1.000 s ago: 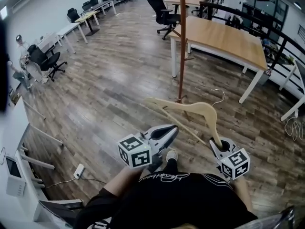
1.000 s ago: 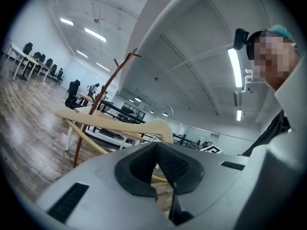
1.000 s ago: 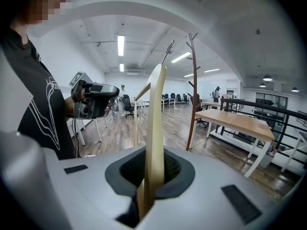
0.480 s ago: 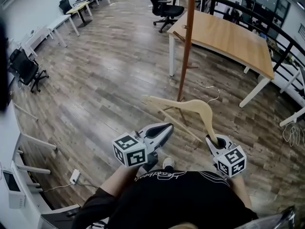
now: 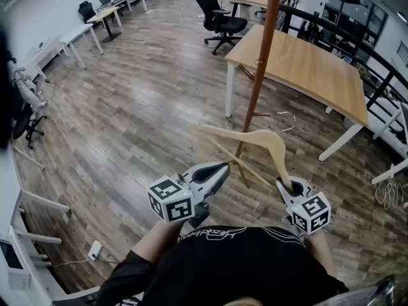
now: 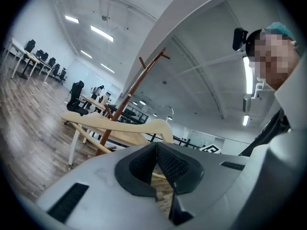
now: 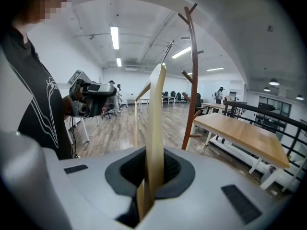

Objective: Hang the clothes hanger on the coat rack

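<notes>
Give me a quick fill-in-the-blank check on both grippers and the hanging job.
The right gripper is shut on a wooden ____. The left gripper is shut and holds ____. The carried item is ____ yet hung on the coat rack.
Missing words: hanger; nothing; not.
</notes>
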